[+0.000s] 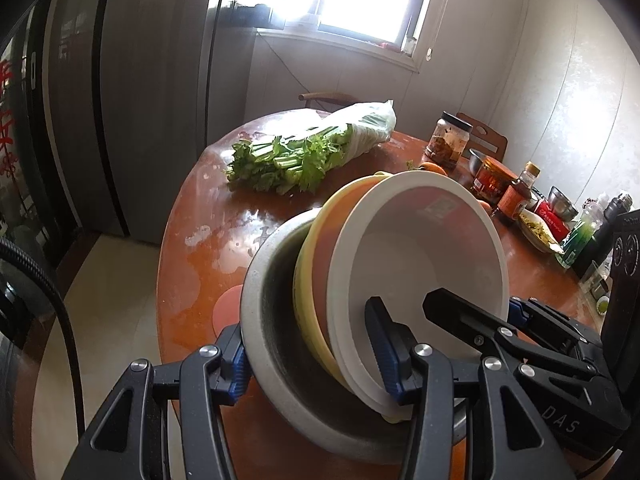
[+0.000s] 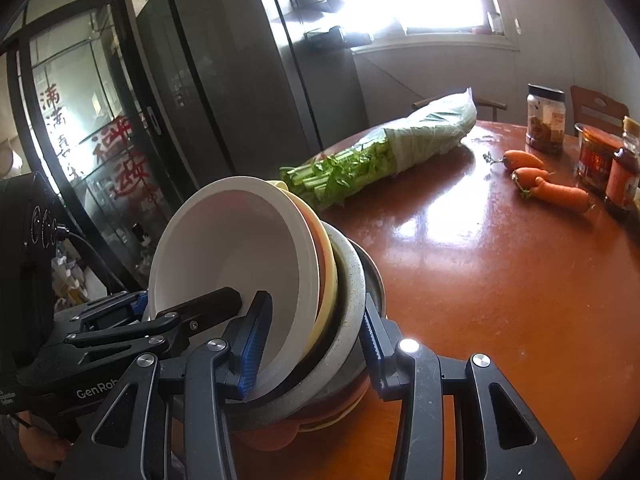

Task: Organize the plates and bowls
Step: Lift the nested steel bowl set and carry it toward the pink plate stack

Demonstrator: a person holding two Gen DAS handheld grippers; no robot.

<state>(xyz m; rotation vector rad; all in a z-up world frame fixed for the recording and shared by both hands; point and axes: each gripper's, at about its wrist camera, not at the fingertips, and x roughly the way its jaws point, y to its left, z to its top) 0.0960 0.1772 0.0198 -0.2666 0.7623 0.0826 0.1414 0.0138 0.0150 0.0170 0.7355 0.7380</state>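
Observation:
A nested stack of bowls is held tilted over the round red-brown table (image 1: pixel 208 216): a white bowl (image 1: pixel 432 248) innermost, then a yellow bowl (image 1: pixel 310 280), then a grey bowl (image 1: pixel 260 320). My left gripper (image 1: pixel 312 364) is shut across the stack's rim, one finger outside the grey bowl, the other inside the white bowl. In the right wrist view my right gripper (image 2: pixel 312 348) is shut on the same stack (image 2: pixel 240 248) from the opposite side, with a steel bowl (image 2: pixel 374 280) and orange dishes (image 2: pixel 280 436) beneath.
A bag of celery (image 1: pixel 304 148) lies on the table's far side. Jars and bottles (image 1: pixel 492 176) stand at the right, with carrots (image 2: pixel 556 192) beside them. A dark fridge (image 2: pixel 240 80) and glass door stand to the left. A pink disc (image 1: pixel 228 308) lies under the stack.

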